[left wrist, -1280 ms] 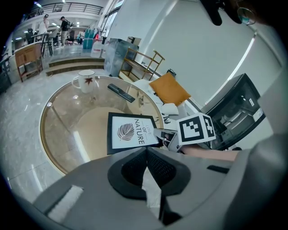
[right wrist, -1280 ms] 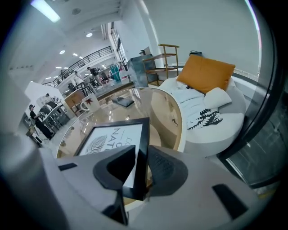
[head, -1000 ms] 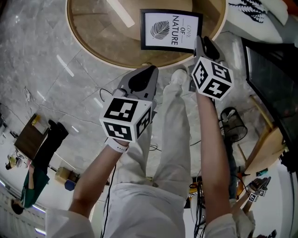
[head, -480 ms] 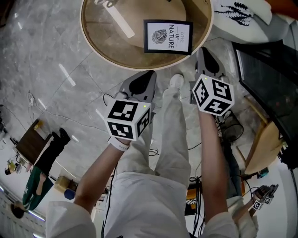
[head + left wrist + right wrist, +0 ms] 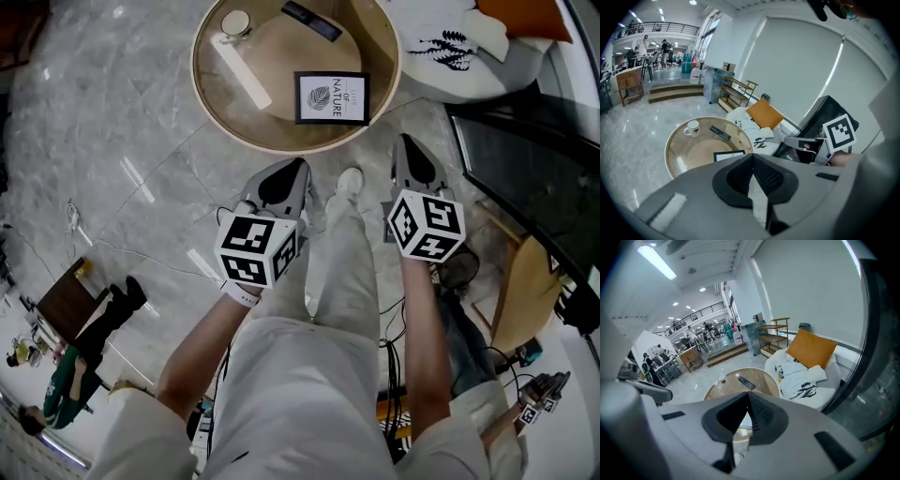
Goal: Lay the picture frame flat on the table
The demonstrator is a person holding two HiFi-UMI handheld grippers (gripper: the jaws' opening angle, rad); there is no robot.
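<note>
The black-framed leaf print, the picture frame [image 5: 332, 97], lies flat face up near the front edge of the round glass-and-wood table [image 5: 208, 103]. Both grippers hang over the floor short of the table, apart from the frame. My left gripper [image 5: 300, 165] is shut with nothing in it. My right gripper [image 5: 404, 142] is likewise shut and holds nothing. In the left gripper view the frame's top edge [image 5: 729, 154] peeks over the shut left gripper [image 5: 752, 157]. The right gripper view shows the table [image 5: 723, 381] beyond the shut right gripper [image 5: 747, 395].
A mug [image 5: 234, 22] and a dark remote [image 5: 312, 21] lie at the table's far side. A white armchair with a leaf-print pillow [image 5: 452, 47] and an orange cushion [image 5: 761, 113] stands to the right. A black panel [image 5: 525, 159] is at the right. My legs and shoe [image 5: 349, 179] are between the grippers.
The right gripper has left the frame's lower right corner and both grippers have drawn back from the table. The head view has pulled away, so the table looks smaller. The frame stays flat.
</note>
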